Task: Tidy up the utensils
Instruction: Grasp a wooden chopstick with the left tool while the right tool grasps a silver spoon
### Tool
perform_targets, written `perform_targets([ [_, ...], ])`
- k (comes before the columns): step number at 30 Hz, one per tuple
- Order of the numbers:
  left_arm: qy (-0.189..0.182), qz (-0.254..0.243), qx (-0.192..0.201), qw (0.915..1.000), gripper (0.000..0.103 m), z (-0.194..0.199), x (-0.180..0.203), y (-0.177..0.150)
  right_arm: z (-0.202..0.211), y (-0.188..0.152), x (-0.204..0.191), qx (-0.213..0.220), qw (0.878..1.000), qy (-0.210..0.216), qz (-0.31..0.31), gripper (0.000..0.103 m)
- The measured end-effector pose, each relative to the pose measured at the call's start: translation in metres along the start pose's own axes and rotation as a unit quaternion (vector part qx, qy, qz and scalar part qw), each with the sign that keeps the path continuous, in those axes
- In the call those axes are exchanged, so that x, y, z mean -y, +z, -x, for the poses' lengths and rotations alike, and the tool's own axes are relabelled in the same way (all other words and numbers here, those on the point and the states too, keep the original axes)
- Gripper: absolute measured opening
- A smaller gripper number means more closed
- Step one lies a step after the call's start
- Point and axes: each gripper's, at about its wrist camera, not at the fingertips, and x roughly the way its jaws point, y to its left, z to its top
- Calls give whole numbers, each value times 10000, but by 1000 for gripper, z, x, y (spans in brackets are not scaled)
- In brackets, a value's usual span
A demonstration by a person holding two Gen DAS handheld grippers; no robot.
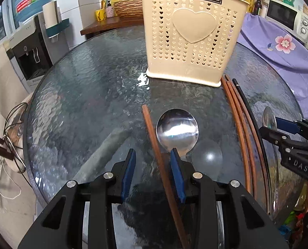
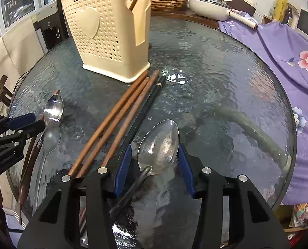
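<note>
A cream perforated utensil holder (image 1: pixel 192 41) stands on the round glass table (image 1: pixel 87 87); it also shows in the right wrist view (image 2: pixel 104 35). My left gripper (image 1: pixel 154 155) is open above a brown chopstick (image 1: pixel 154 137), with a steel spoon (image 1: pixel 177 130) by its right finger. My right gripper (image 2: pixel 155 151) is open around a second steel spoon (image 2: pixel 159 145). Three brown chopsticks (image 2: pixel 114 122) and a black one (image 2: pixel 145 112) lie between the spoons. The left gripper (image 2: pixel 21 122) shows at the left of the right wrist view beside the first spoon (image 2: pixel 53 110).
A purple flowered cloth (image 2: pixel 278 47) covers the right side. A wooden shelf with a woven basket (image 1: pixel 128 7) and bottles is behind the table. A water dispenser (image 1: pixel 29 47) stands at the left. A white pan (image 2: pixel 207 6) sits behind.
</note>
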Motion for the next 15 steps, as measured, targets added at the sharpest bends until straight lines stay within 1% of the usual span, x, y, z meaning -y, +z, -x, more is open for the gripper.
perform_targets([
  [3, 18, -42, -6, 10000, 31, -4, 1, 6, -1, 2, -3, -12, 10000, -10, 12, 46],
  [5, 7, -37, -12, 10000, 30, -7, 2, 10, -2, 3, -5, -6, 10000, 24, 35, 44],
  [7, 3, -30, -13, 10000, 28, -9, 0, 13, -2, 5, -6, 6, 10000, 49, 58, 38],
  [10, 0, -25, -33, 10000, 22, -12, -2, 17, -4, 6, -9, 36, 9999, 30, 129, 38],
  [12, 4, -38, -41, 10000, 16, -14, -4, 21, -5, 7, -7, 50, 9999, 81, 117, 38],
  [15, 14, -63, -48, 10000, 11, -18, -6, 26, -5, 9, -4, 89, 9998, 144, 99, 38],
])
